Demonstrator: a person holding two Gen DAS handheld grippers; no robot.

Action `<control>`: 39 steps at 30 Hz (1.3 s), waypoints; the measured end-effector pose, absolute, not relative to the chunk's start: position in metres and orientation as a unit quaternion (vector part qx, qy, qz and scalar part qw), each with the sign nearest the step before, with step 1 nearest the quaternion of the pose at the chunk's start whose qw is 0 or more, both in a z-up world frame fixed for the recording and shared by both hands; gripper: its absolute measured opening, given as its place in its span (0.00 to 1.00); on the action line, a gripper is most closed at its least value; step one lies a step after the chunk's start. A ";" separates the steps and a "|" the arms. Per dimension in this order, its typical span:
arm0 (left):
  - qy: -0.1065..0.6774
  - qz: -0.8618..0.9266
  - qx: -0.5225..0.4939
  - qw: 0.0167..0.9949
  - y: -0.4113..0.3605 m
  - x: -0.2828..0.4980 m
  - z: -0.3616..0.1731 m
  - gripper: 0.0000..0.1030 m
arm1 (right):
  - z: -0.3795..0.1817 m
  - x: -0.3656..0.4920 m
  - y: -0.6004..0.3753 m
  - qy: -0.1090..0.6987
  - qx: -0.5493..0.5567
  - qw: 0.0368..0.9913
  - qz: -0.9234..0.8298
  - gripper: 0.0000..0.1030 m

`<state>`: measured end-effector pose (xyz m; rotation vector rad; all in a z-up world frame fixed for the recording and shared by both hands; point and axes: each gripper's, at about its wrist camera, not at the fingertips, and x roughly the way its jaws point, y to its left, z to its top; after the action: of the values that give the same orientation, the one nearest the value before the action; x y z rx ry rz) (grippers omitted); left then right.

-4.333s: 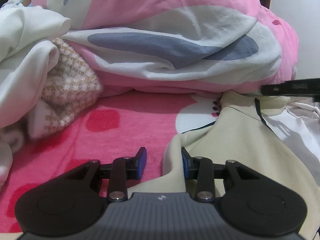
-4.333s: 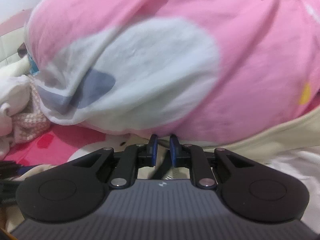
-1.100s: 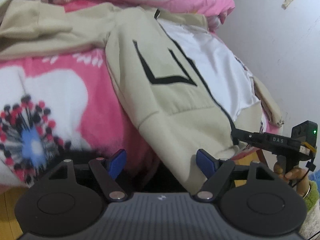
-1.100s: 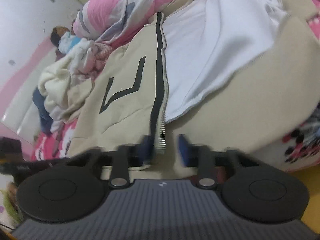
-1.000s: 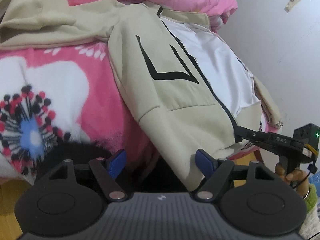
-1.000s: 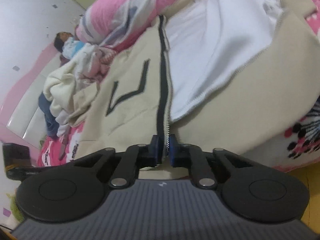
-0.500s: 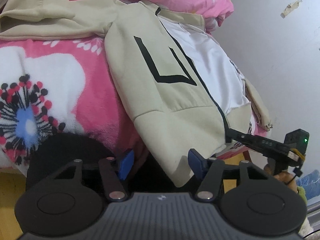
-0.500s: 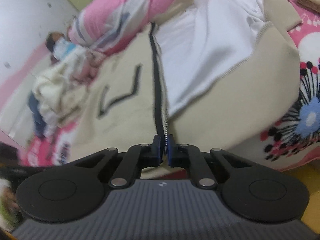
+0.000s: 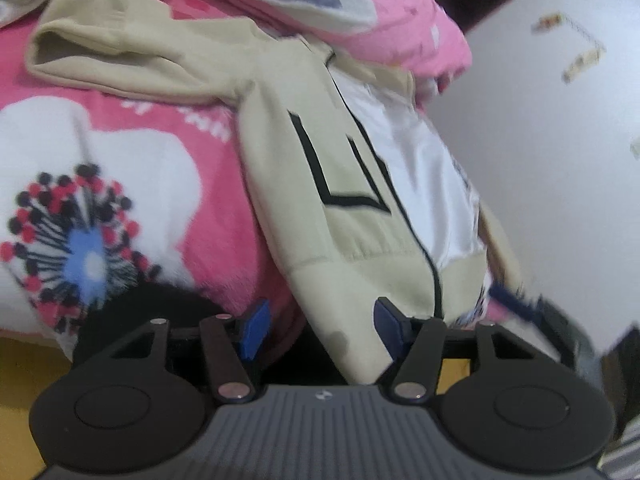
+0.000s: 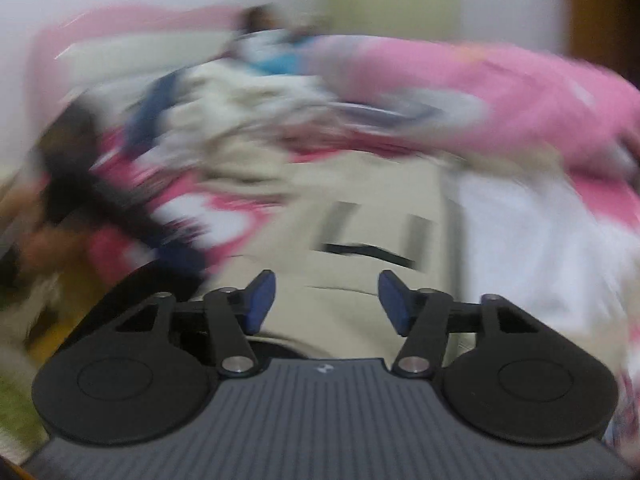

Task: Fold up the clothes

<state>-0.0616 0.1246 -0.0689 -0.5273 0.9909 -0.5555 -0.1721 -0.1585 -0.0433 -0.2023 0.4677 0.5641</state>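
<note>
A beige zip jacket with black angular marks lies on the pink bed, one front panel open to show white lining. Its hem hangs over the bed's edge between the blue pads of my left gripper, which is open around it without pinching. A sleeve stretches toward the upper left. In the blurred right wrist view the jacket lies just ahead of my right gripper, whose jaws stand wide open with nothing held.
A flower-print pink bedspread covers the bed. A pink and white quilt is bunched at the far side. A white wall rises on the right. Other clothes are heaped far back in the right wrist view.
My right gripper has let go of the zipper edge, opened wide and swung quickly, blurring its view. My left gripper's jaws have closed in slightly around the hem and shifted closer.
</note>
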 end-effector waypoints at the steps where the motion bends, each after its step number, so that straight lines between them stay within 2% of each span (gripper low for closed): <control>1: 0.460 -0.256 -0.254 0.811 0.129 -0.060 -0.068 0.56 | -0.044 -0.175 -0.143 0.222 -0.127 0.921 0.295 0.65; 6: 0.444 -0.243 -0.277 0.817 0.150 -0.055 -0.065 0.56 | -0.072 -0.188 -0.073 0.202 -0.336 0.859 0.328 0.65; 11: 0.438 -0.244 -0.289 0.816 0.161 -0.045 -0.067 0.56 | -0.085 -0.187 -0.049 0.184 -0.427 0.827 0.315 0.61; 13: 0.438 -0.244 -0.292 0.814 0.163 -0.040 -0.070 0.56 | -0.087 -0.182 -0.044 0.190 -0.437 0.825 0.304 0.53; 17: 0.439 -0.248 -0.301 0.809 0.166 -0.025 -0.077 0.56 | -0.094 -0.177 -0.041 0.210 -0.455 0.818 0.283 0.42; 18: 0.438 -0.247 -0.304 0.809 0.167 -0.021 -0.078 0.56 | -0.096 -0.175 -0.040 0.213 -0.456 0.819 0.277 0.36; 19: 0.437 -0.246 -0.307 0.809 0.168 -0.016 -0.079 0.56 | -0.097 -0.174 -0.040 0.215 -0.457 0.820 0.271 0.24; 20: 0.435 -0.243 -0.314 0.808 0.170 -0.011 -0.080 0.56 | -0.098 -0.172 -0.039 0.218 -0.458 0.821 0.264 0.17; 21: 0.433 -0.239 -0.322 0.807 0.172 -0.006 -0.081 0.56 | -0.100 -0.171 -0.038 0.220 -0.458 0.821 0.258 0.08; 22: 0.431 -0.232 -0.334 0.805 0.175 0.001 -0.083 0.56 | -0.098 -0.169 -0.039 0.221 -0.453 0.827 0.251 0.06; 26: 0.429 -0.194 -0.387 0.793 0.183 0.033 -0.095 0.63 | -0.071 -0.157 -0.055 0.226 -0.371 0.873 0.220 0.05; 32: 0.430 -0.131 -0.440 0.777 0.188 0.078 -0.110 0.63 | -0.040 -0.139 -0.089 0.248 -0.240 0.921 0.178 0.04; 39: 0.426 -0.114 -0.389 0.809 0.169 0.096 -0.104 0.63 | -0.030 -0.124 -0.112 0.255 -0.163 0.943 0.143 0.04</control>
<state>0.0964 0.1693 -0.1042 -0.8321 0.9112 -0.2435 -0.1235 -0.1124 -0.0295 -0.3317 0.5190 0.2912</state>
